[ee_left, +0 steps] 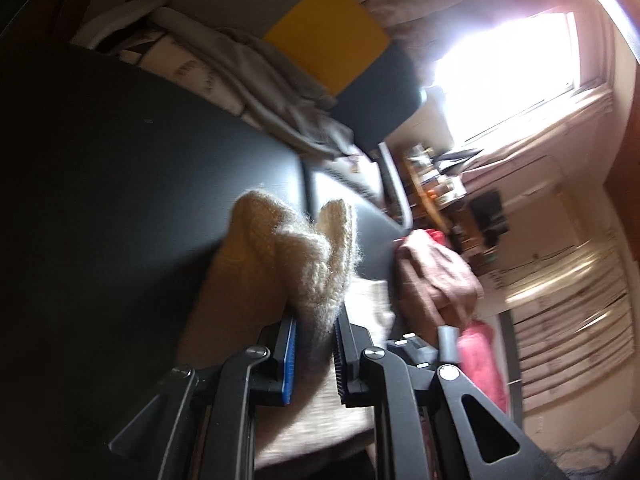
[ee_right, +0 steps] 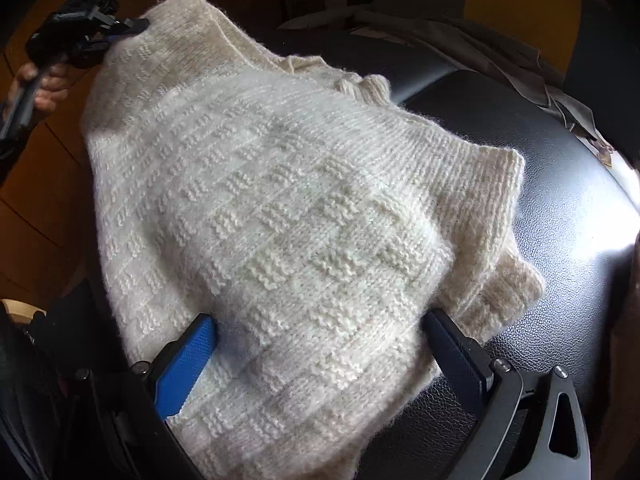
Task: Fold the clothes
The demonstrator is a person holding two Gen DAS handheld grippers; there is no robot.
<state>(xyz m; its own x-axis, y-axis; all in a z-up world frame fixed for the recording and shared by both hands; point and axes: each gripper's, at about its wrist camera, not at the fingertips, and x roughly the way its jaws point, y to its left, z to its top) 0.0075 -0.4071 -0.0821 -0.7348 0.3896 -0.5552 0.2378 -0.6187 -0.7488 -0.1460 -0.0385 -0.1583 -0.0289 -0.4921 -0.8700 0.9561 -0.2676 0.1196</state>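
Left gripper [ee_left: 316,336] is pinching a bunched edge of the cream knit sweater [ee_right: 280,208]; right gripper [ee_right: 320,344] is hovering spread wide over it, on the black leather seat [ee_right: 540,264].

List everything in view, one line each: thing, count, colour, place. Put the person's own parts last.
sweater: one, cream knit, spread on the black surface, one edge lifted by the left gripper.
black surface: one, black leather-like, under the sweater.
grey cloth: one heap, grey, at the far edge of the surface.
yellow panel: one, yellow, behind the grey cloth.
red cloth: one, red, beside the hand in the left wrist view.
window: one, bright white, far wall.
left gripper: one, black with blue pads, shut on the sweater.
right gripper: one, black with blue pads, jaws wide apart astride the sweater.
hand: one, holding the left gripper's handle.
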